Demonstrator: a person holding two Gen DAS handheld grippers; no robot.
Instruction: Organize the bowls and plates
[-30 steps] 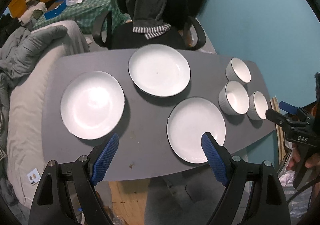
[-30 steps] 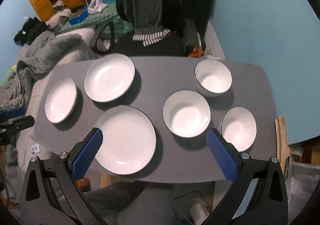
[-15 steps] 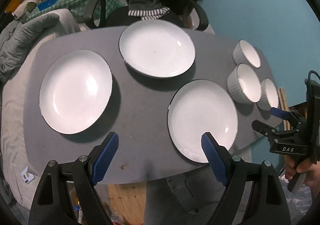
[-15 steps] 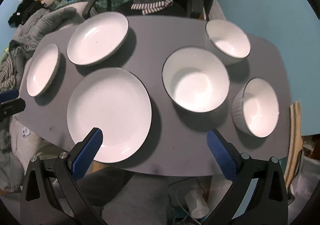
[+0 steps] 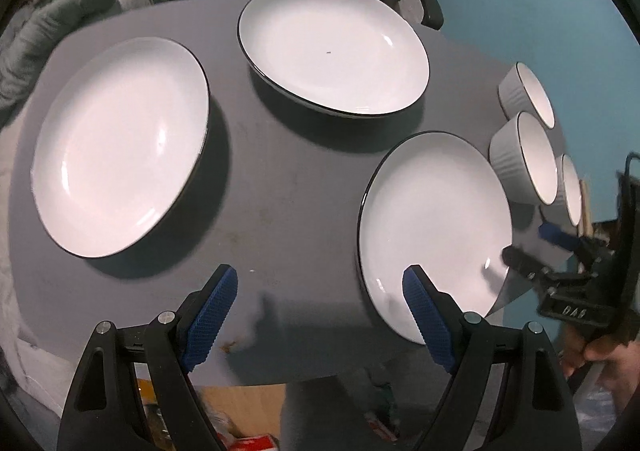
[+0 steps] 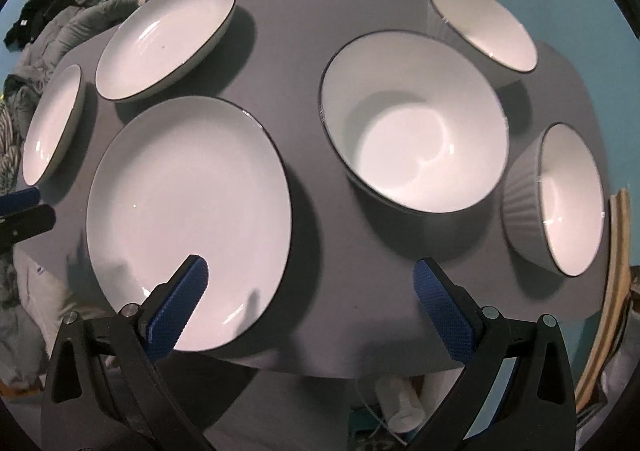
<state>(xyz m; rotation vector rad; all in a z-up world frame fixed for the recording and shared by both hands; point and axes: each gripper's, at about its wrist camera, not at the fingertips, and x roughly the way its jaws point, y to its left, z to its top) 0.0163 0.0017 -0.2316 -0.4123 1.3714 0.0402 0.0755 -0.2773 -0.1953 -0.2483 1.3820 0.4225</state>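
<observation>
Six white dishes with thin dark rims sit face-up on the grey worktop (image 5: 280,187), none stacked and none holding anything. The near plate (image 6: 188,223) lies closest to the person's edge, slightly overhanging it; the far plate (image 6: 164,39) sits beyond it toward the office chair (image 5: 424,7), and the left plate (image 5: 120,147) rests well apart on the left side of the worktop. To the right of the near plate stands the middle bowl (image 6: 412,123), its opening straight up and its inside bare. The far bowl (image 6: 484,27) stands behind it near the back edge, and the ribbed bowl (image 6: 556,199) stands just beside it at the right end, its fluted grey outside showing. Being round, none of them has a long axis to speak of; all rest flat on their bases. The left tool (image 5: 320,315) hangs released over the front edge, jaws spread wide, one blue pad above bare worktop and the other above the near plate's rim, gripping nothing. The right tool (image 6: 308,307) is likewise released and wide apart, its left pad over the near plate, its right pad over bare worktop in front of the middle bowl, touching neither.
</observation>
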